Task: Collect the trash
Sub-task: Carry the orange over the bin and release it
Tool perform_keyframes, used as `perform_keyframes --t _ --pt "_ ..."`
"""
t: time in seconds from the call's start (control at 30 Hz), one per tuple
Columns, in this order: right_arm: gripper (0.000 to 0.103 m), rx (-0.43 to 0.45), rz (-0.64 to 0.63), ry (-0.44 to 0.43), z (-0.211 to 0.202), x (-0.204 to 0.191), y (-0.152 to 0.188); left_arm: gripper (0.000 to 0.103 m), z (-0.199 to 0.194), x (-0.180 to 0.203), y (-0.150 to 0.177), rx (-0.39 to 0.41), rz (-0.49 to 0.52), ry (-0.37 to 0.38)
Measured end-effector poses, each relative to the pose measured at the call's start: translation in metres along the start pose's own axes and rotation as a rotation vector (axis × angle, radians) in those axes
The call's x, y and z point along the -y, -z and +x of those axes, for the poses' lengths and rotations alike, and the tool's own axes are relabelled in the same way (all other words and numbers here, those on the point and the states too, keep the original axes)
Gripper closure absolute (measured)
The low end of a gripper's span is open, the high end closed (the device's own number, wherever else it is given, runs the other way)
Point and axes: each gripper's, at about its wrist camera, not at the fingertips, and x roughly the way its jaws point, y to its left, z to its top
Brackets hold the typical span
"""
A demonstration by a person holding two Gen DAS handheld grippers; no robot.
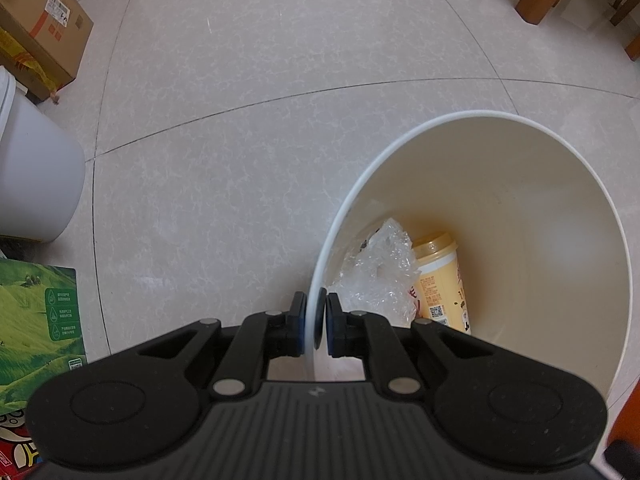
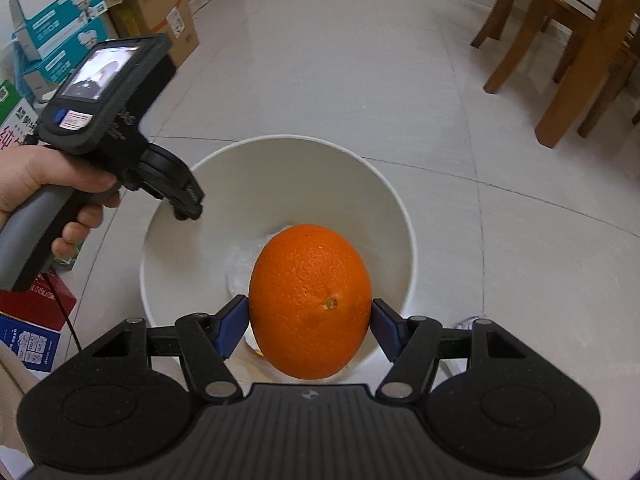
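Left gripper [image 1: 317, 316] points straight down, jaws clamped on the rim of the white bin [image 1: 520, 184]; a bare hand [image 2: 44, 184] grips its handle at 9 o'clock in the right wrist view. Right gripper [image 2: 310, 322] tilts steeply down above the bin's mouth, blue pads pressed on both sides of an orange [image 2: 310, 300], held dead centre between them. Orange is whole, bright, pebbled skin, navel dimple facing camera. Inside the bin, at 6 o'clock of its floor: crumpled clear plastic wrap [image 1: 380, 272], and just beside it a yellow drink cup [image 1: 440, 280] lying tilted. Bin stands on the tiled floor [image 1: 240, 120].
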Motion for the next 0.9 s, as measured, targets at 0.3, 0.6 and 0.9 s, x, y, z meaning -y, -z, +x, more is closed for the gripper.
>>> perform_keyframes --t 0.3,0.6,0.9 --pt "0.013 0.034 -0.053 -0.021 0.001 -0.018 -0.002 0.095 0.0 0.0 0.0 0.001 0.004 -0.001" --pt "0.013 0.028 0.003 0.017 -0.002 0.005 0.005 0.095 0.001 0.0 0.001 -0.001 0.005 0.001" --pt "0.013 0.029 0.144 0.106 -0.005 0.065 0.039 0.095 0.001 0.0 0.0 -0.002 0.007 -0.001"
